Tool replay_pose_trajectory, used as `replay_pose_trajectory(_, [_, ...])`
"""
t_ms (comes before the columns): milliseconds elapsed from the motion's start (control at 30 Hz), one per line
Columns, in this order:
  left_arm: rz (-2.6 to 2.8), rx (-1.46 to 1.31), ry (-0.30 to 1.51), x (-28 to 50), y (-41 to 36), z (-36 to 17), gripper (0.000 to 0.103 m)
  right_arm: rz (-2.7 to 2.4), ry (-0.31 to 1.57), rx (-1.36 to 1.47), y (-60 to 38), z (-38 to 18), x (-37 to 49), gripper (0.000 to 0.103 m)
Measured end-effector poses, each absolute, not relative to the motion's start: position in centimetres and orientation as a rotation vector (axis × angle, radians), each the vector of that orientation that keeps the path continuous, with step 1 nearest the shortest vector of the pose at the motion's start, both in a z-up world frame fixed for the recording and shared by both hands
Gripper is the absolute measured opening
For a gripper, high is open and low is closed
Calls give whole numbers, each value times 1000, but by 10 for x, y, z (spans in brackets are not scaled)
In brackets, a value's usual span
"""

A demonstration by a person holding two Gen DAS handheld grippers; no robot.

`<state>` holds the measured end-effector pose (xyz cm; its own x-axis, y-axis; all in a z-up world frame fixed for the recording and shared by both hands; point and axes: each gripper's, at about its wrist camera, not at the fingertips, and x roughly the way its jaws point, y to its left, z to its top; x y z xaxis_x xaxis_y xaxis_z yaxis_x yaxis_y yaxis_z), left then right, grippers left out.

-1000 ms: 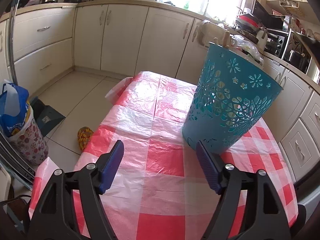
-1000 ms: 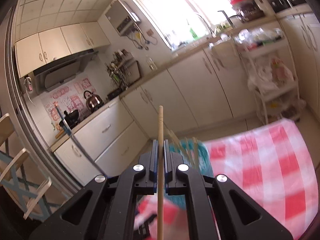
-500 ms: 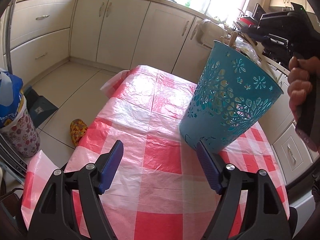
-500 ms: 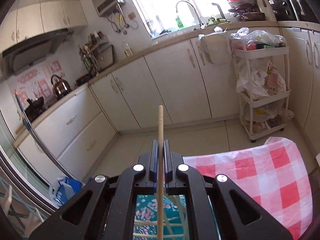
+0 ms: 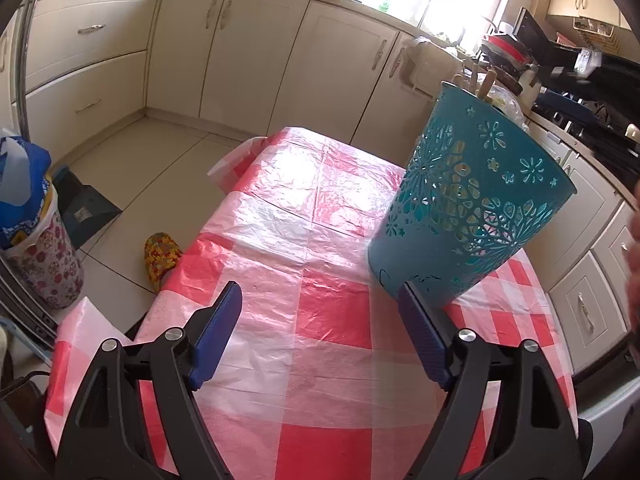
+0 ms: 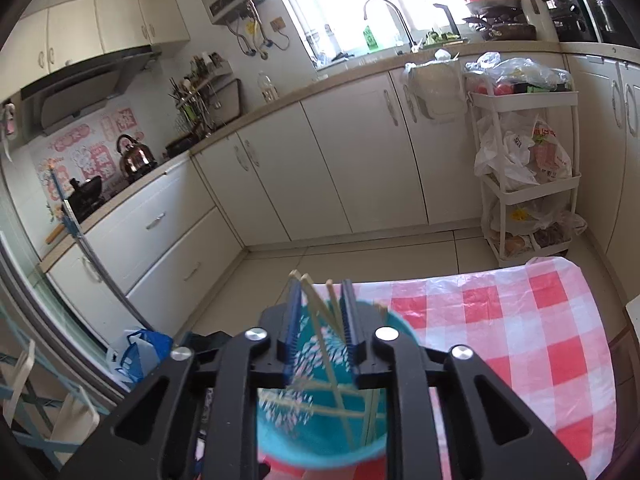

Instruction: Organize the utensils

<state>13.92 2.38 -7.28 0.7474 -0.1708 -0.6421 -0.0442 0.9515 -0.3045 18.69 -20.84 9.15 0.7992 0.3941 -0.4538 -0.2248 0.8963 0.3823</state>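
On the floor at the left stand a blue bag and a floral bin, with a yellow patterned slipper beside the table in its red-and-white checked cloth. The left gripper hovers over the cloth, jaws spread wide, holding nothing. One teal perforated basket stands just beyond its right finger. The right gripper hangs above that basket, parted and empty. Several wooden chopsticks lean inside; the exact count is unclear. A white trolley stands at the far right.
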Motion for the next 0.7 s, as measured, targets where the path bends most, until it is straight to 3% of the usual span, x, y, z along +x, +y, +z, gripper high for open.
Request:
replay_pose_trajectory(200, [-18,-195,697,104,17,-50,83,303,566,228,-217,77,89,77])
replay_pose_trajectory(433, [-4,-110,658,58,9,-13,92,205,726,228,-226,32,12,87])
replay_pose_trajectory(700, [16,-45,682,12,4,14,95,150,764,176,-220,26,-40,96])
